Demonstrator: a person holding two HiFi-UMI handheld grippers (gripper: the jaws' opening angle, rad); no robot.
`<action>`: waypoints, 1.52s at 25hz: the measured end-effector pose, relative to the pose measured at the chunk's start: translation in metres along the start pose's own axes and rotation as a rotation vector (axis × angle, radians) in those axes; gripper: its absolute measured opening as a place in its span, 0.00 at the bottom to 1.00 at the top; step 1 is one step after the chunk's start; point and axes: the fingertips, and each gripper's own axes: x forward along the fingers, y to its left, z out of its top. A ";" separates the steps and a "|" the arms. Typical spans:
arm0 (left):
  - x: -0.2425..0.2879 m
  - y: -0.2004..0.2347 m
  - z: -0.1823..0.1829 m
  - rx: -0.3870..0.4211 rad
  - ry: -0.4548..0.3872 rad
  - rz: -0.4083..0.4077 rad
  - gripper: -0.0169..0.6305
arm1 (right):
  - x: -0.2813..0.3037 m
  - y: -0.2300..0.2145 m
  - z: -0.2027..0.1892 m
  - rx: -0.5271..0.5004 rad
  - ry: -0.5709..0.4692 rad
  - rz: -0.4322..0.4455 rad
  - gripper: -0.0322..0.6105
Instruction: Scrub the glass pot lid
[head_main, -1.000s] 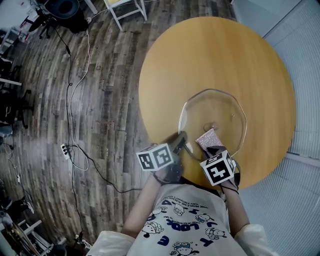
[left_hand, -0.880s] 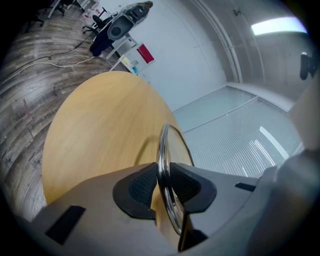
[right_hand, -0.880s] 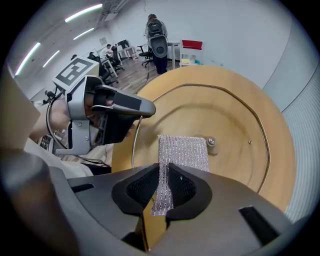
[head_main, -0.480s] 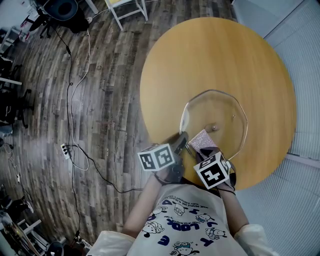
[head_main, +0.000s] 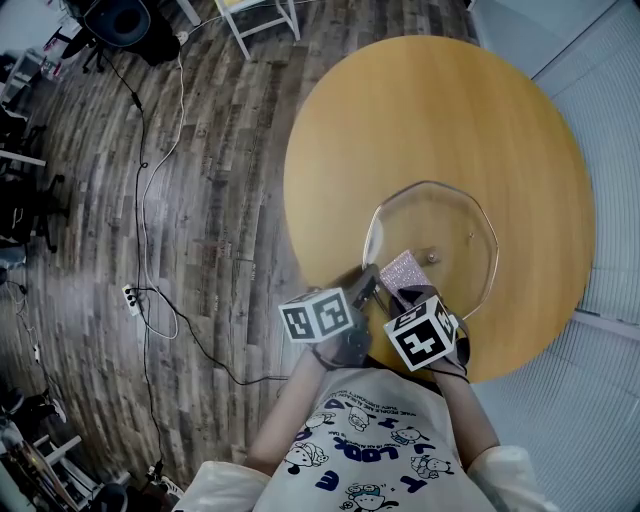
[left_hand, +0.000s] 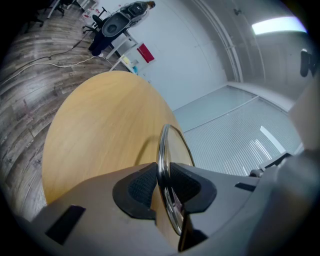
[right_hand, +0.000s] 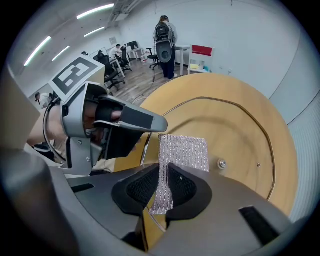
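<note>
A clear glass pot lid (head_main: 432, 245) with a metal rim is held over the near part of the round wooden table (head_main: 400, 120). My left gripper (head_main: 366, 284) is shut on the lid's near-left rim (left_hand: 163, 165), which runs edge-on between its pads. My right gripper (head_main: 412, 290) is shut on a silvery scrub cloth (head_main: 405, 270) that lies against the glass near the lid's centre screw (right_hand: 221, 163). In the right gripper view the cloth (right_hand: 182, 152) hangs flat over the lid (right_hand: 235, 135), with the left gripper (right_hand: 145, 122) just beside it.
The table's near edge (head_main: 340, 300) lies right under both grippers. Cables (head_main: 150, 180) and a power strip (head_main: 130, 300) lie on the wood floor at left. A white chair frame (head_main: 255, 20) stands beyond the table. People and desks fill the room's far side (right_hand: 165, 35).
The right gripper has slid the scrub cloth leftward and nearer across the glass, from beside the centre screw towards the left gripper. The left gripper and lid have stayed almost still.
</note>
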 end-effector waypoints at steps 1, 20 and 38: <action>0.000 0.000 0.000 0.000 0.002 -0.002 0.16 | 0.001 -0.002 0.002 0.000 -0.003 -0.005 0.15; 0.006 0.001 0.002 -0.010 -0.002 0.001 0.16 | 0.014 -0.041 0.039 -0.011 -0.057 -0.020 0.15; 0.004 -0.001 -0.002 -0.001 0.008 0.001 0.16 | 0.020 -0.072 0.062 -0.046 -0.100 -0.139 0.15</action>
